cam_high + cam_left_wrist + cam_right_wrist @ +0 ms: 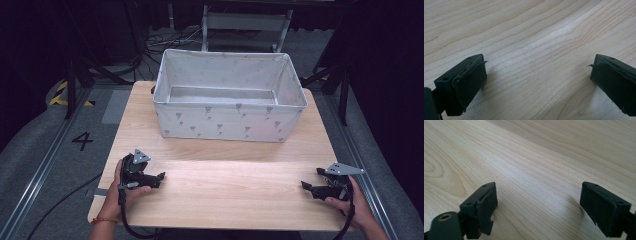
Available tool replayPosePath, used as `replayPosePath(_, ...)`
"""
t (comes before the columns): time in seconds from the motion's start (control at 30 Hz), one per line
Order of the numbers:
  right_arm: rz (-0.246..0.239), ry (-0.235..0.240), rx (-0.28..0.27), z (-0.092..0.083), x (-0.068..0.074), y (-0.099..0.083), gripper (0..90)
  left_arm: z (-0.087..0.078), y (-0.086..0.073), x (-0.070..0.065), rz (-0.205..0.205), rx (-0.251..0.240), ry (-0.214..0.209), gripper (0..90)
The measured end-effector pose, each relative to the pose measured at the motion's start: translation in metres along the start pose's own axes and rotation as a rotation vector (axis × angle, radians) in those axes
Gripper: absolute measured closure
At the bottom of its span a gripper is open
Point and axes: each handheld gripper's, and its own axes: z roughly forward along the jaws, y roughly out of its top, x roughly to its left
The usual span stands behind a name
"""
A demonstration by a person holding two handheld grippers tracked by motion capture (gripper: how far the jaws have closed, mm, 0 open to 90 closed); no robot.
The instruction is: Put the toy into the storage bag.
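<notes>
Near the table's (225,185) front edge, your left gripper (159,179) and right gripper (306,187) rest with jaws spread, pinching nothing; the fabric bin (227,120) sits well beyond them.

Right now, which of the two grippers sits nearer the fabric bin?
The left gripper. It rests on the table closer to the bin's front wall, while the right gripper lies farther toward the table's near right corner. Both stand open and empty.

The high view looks forward and down over the whole desk (225,185) from its near edge, while each gripper view sits close above the same bare wood near that edge, facing along its jaws.
</notes>
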Motion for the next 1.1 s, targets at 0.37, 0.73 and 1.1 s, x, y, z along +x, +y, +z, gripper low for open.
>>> replayPosePath(0.37,0.008,-0.010,0.003,0.0003,0.0005,0.0001,12.7,0.0008,0.0004,-0.0001,-0.004,-0.001,-0.008,0.2)
replayPosePath(0.73,0.008,-0.010,0.003,0.0003,0.0005,0.0001,12.7,0.0008,0.0004,-0.0001,-0.004,-0.001,-0.008,0.2)
replayPosePath(1.1,0.009,-0.009,0.003,0.0003,0.0005,0.0001,12.7,0.0009,0.0004,-0.0002,-0.004,-0.002,-0.008,0.2)
